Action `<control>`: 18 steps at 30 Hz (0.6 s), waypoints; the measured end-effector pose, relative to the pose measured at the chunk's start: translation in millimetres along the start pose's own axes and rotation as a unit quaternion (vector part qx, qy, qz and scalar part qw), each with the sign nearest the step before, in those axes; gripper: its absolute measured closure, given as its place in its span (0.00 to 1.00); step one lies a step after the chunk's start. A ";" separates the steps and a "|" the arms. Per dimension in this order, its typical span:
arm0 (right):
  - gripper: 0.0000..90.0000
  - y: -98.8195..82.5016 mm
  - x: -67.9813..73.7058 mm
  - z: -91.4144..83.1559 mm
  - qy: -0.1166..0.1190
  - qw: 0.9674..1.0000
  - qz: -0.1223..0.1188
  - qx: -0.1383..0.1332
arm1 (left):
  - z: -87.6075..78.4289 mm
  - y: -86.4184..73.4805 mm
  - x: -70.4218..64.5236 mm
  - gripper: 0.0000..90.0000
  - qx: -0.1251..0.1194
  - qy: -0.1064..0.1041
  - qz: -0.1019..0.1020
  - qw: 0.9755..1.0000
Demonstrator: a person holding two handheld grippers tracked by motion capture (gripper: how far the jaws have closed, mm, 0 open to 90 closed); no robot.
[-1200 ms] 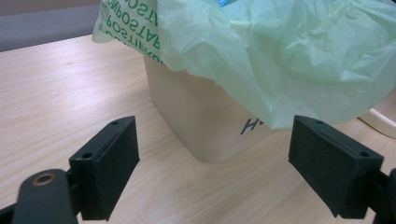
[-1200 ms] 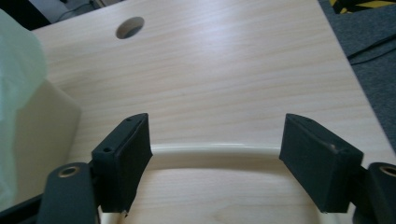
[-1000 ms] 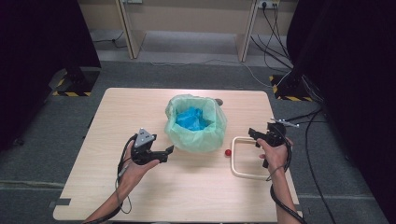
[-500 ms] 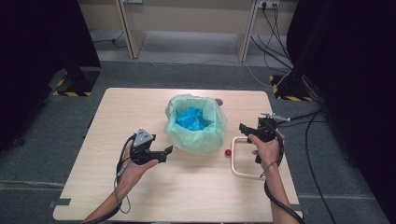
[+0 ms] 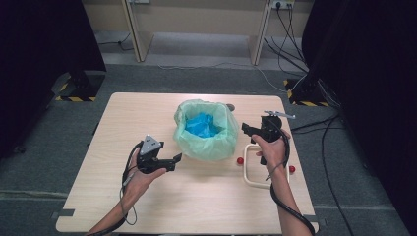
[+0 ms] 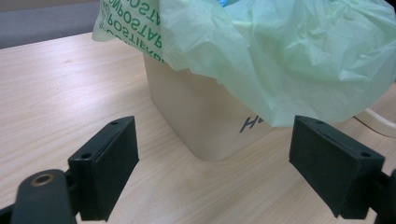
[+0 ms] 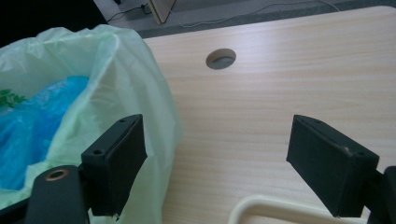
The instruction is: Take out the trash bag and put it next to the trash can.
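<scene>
Bin with its green liner bag stands at mid-table, slightly toward the far edge, between the two grippers; blue material lies inside it. The left gripper sits near the bin's left side, jaws spread wide and empty; in the left gripper view the bin wall stands between and beyond the jaws, not touched. The right gripper hangs just beside the bag's right rim, jaws likewise apart and holding nothing. Risks noted: the liner is thin and loosely draped, so a jaw closing on a single fold could tear it or pull it off the rim. The bin looks light; a one-sided pull would likely tip or slide it across the table. A cream handle loop and two small red balls lie close under the right hand; a low sweep could knock them off.
</scene>
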State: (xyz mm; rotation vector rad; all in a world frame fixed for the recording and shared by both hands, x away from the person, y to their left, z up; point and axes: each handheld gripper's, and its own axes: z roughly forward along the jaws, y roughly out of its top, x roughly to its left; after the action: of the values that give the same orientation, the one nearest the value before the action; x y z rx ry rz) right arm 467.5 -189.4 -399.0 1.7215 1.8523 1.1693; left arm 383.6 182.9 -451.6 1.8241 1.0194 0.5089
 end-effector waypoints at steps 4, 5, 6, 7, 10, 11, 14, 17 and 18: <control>0.22 5.2 8.6 -0.5 0.006 1.000 -0.003 -0.006 | -0.1 -0.6 -0.8 0.17 0.001 -0.001 0.001 1.000; 0.22 6.4 11.0 -0.4 0.008 1.000 -0.004 -0.007 | -0.3 -0.4 -0.9 0.17 0.000 -0.001 0.001 1.000; 0.22 7.7 13.2 -0.2 0.009 1.000 -0.007 -0.007 | -0.4 -0.2 -0.9 0.17 0.000 -0.001 0.001 1.000; 0.23 9.2 15.8 -0.1 0.010 1.000 -0.008 -0.006 | -0.5 0.0 -0.7 0.17 0.000 -0.001 0.001 1.000; 0.23 14.3 22.8 1.2 0.013 1.000 -0.015 -0.008 | -0.7 0.8 0.1 0.17 -0.001 -0.001 0.001 1.000; 0.23 16.1 25.5 1.7 0.014 1.000 -0.015 -0.009 | -0.8 1.0 0.2 0.17 -0.002 0.000 0.001 1.000; 0.23 20.8 32.6 5.4 0.017 1.000 -0.022 -0.009 | -1.3 1.2 -0.3 0.17 -0.002 -0.001 0.001 1.000; 0.23 23.2 39.6 12.4 0.015 0.999 -0.031 0.000 | -1.3 1.6 -1.1 0.17 -0.003 -0.002 0.002 1.000; 0.23 23.4 41.9 15.1 0.015 0.999 -0.033 0.003 | -1.3 1.9 -1.4 0.17 -0.003 -0.003 0.003 1.000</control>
State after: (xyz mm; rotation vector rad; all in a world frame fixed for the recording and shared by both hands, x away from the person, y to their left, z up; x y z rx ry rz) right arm 485.5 -146.9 -379.0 1.6417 1.9162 1.1713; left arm 382.7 182.1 -449.3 1.8236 1.0072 0.5090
